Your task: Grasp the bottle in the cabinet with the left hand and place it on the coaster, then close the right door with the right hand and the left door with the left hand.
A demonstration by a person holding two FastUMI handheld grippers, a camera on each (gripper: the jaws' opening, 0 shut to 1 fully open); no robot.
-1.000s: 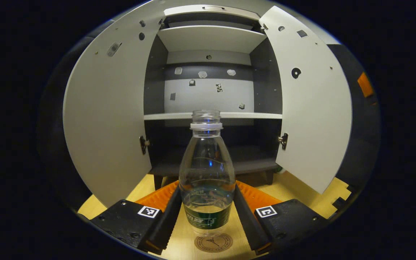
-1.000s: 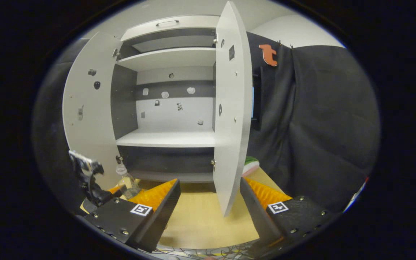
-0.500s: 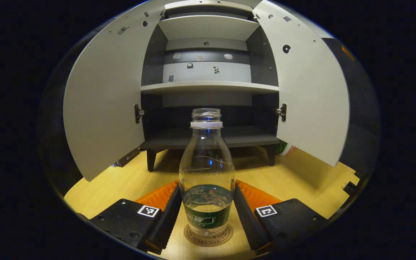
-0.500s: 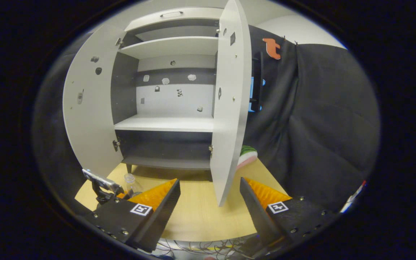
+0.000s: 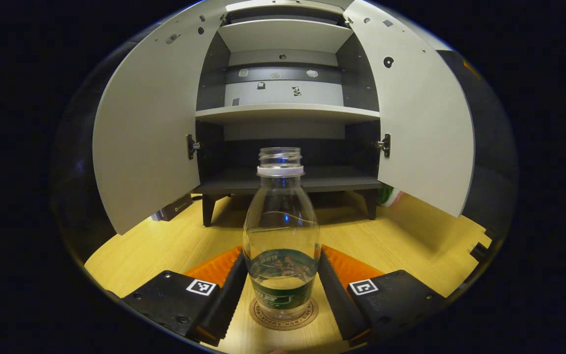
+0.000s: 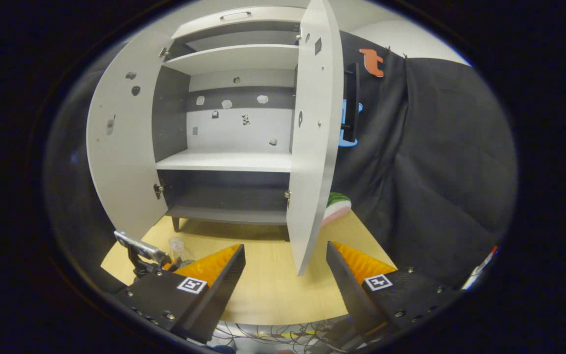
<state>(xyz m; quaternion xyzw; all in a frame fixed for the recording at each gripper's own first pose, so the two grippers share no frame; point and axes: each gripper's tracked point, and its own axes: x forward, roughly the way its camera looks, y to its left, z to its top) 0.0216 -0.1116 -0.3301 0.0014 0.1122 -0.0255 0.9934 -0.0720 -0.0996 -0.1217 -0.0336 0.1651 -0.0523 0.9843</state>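
Note:
A clear, uncapped bottle (image 5: 281, 231) with a green label stands upright with its base on the round brown coaster (image 5: 283, 314) on the wooden table. My left gripper (image 5: 281, 263) is shut on the bottle's lower body, one finger on each side. Behind it the grey cabinet (image 5: 288, 113) has its left door (image 5: 145, 128) and right door (image 5: 420, 118) swung wide. In the right gripper view my right gripper (image 6: 285, 255) is open and holds nothing, just in front of the right door (image 6: 312, 137), seen edge-on. The bottle's neck (image 6: 177, 244) and left gripper (image 6: 138, 250) show low left.
A watermelon-slice object (image 6: 337, 209) lies on the table behind the right door. A dark box (image 5: 172, 209) sits under the left door. The cabinet's shelves (image 6: 224, 161) are bare. Cables (image 6: 273, 339) run along the table's near edge. Black cloth hangs on the right.
The left gripper has come down with the bottle, whose base now sits on the coaster instead of hanging above it. The right gripper has barely shifted and stays open.

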